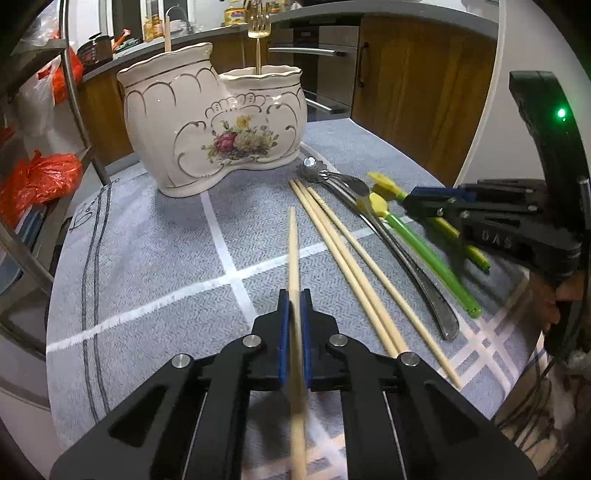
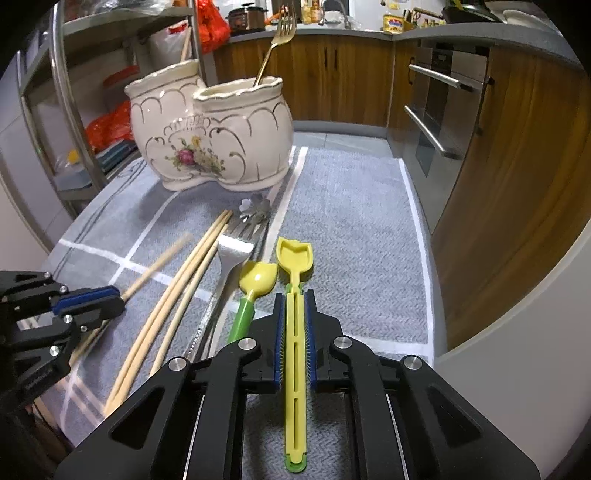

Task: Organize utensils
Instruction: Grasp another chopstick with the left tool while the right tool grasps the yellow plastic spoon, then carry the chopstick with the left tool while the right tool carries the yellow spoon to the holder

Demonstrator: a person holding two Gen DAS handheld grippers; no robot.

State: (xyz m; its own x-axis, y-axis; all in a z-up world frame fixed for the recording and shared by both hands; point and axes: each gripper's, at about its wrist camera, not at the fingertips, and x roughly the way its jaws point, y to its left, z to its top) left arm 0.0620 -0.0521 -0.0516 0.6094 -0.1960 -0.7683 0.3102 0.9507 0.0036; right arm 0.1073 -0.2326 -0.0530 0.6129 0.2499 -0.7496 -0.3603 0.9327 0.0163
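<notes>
My left gripper [image 1: 294,295] is shut on a single wooden chopstick [image 1: 293,251] that points toward the holder. Three more chopsticks [image 1: 354,266] lie on the grey cloth to its right. My right gripper [image 2: 294,295] is shut on the yellow tulip-shaped scoop [image 2: 294,258] by its handle. A second yellow scoop with a green handle [image 2: 255,284] lies just left of it, beside a steel fork [image 2: 232,254]. The cream floral two-pot holder [image 1: 214,125] stands at the back; a gold fork [image 1: 258,26] stands in its right pot and a chopstick [image 1: 167,33] in its left.
A grey tea towel [image 2: 351,229] covers the counter. A metal flower-ended utensil [image 2: 255,208] lies in front of the holder. A chrome rack with orange bags [image 1: 40,181] stands to the left. Wooden cabinets and an oven [image 2: 439,110] lie beyond the counter's right edge.
</notes>
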